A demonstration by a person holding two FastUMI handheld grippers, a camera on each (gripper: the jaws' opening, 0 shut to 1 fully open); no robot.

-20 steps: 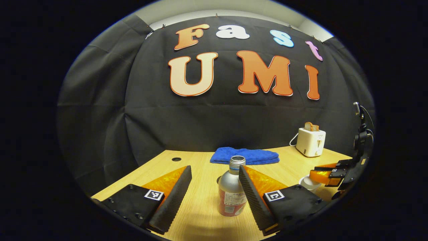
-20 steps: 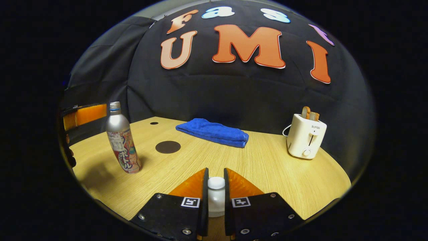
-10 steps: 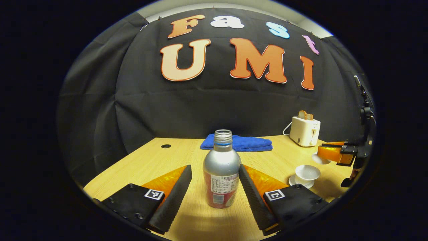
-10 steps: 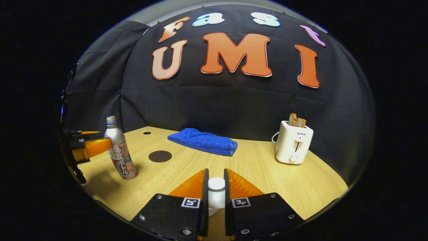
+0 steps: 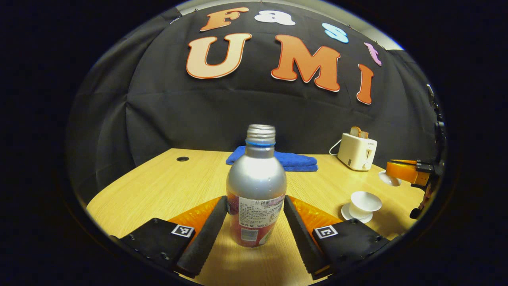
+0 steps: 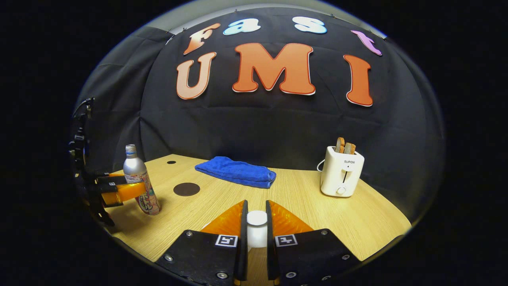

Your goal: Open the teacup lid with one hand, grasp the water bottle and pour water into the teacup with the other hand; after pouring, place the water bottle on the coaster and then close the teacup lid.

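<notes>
A silver water bottle (image 5: 256, 186) with a printed label and no cap stands upright on the wooden table (image 5: 166, 186). My left gripper (image 5: 254, 200) is open, and its two fingers flank the bottle's lower body, close to its sides. In the right gripper view the bottle (image 6: 135, 174) stands at the far left with the left gripper (image 6: 119, 191) around it. My right gripper (image 6: 256, 204) is shut on the knob of the white teacup lid (image 6: 256, 226). The lid (image 5: 389, 178) hangs above and right of the open white teacup (image 5: 365, 200), which sits on its saucer. A dark round coaster (image 6: 186, 189) lies right of the bottle.
A folded blue towel (image 6: 234, 171) lies at the back of the table. A white toaster (image 6: 342, 172) with bread slices in it stands at the back right. A small cable hole (image 5: 182, 159) is at the far left corner.
My left gripper has moved forward and lower, so the bottle now stands between its fingers. My right gripper has lifted the lid off the teacup and carried it up and away.
</notes>
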